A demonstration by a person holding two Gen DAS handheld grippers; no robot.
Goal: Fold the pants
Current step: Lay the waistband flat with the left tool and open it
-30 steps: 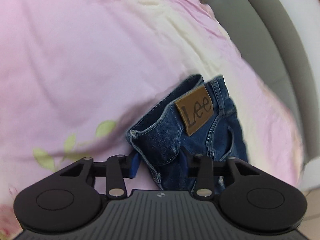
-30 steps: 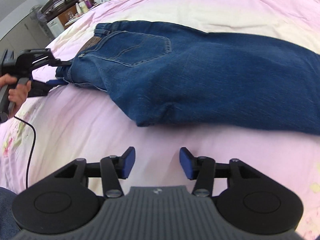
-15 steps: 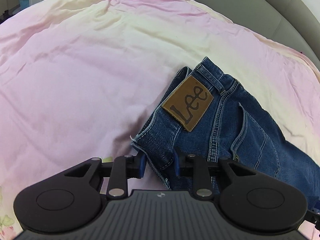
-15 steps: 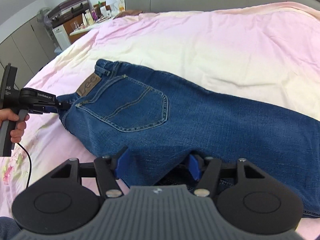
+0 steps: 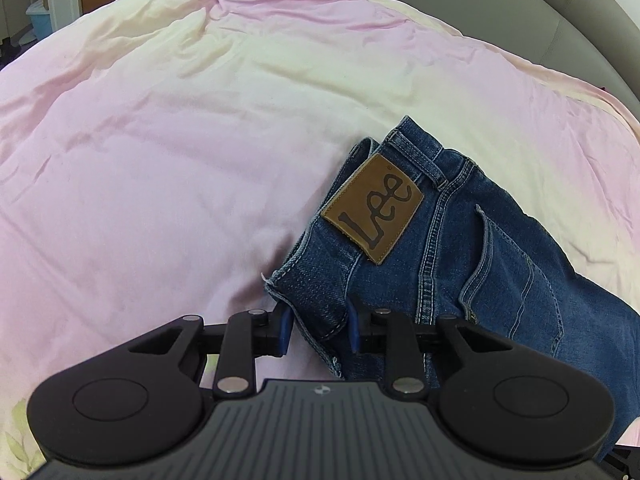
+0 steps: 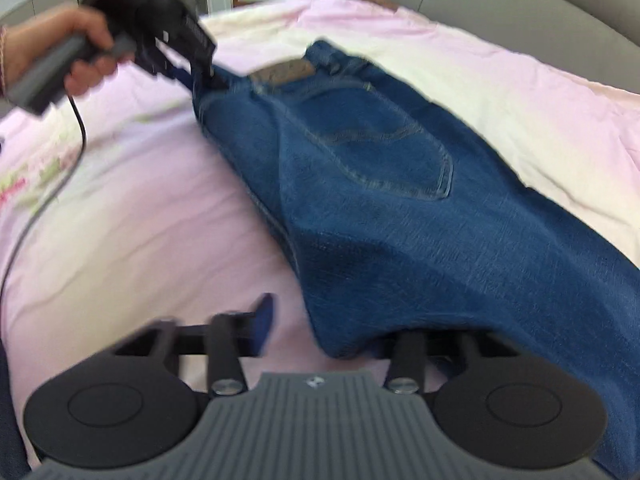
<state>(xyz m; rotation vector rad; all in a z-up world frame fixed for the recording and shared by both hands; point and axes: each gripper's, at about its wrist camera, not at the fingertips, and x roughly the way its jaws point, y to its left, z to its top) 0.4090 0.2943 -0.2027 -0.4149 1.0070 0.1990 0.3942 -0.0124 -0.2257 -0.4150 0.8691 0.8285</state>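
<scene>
Left wrist view: the jeans (image 5: pixel 460 276) lie on the pink bed (image 5: pixel 168 152), already doubled lengthwise, the Lee patch (image 5: pixel 374 208) facing up. The left claw (image 5: pixel 318 326) is partly closed around the waistband corner, denim between its blue pads (image 5: pixel 284 330); whether the pads press firmly cannot be told, since a sliver of gap shows at the left pad. If the grip is that loose, the heavy waistband could slide out once lifted, and the two layers could shear apart.

Right wrist view: this picture is motion-blurred. The right claw (image 6: pixel 324 332) stands wide open at the crotch edge of the jeans (image 6: pixel 400 200); the left pad (image 6: pixel 262 320) is bare over the sheet, and the right pad is hidden under the cloth. Closing from here might catch only the top layer, or pinch the sheet as well. The legs run out of frame to the right, so the hems cannot be seen. The hand (image 6: pixel 60 52) holding the left claw is blurred.
</scene>
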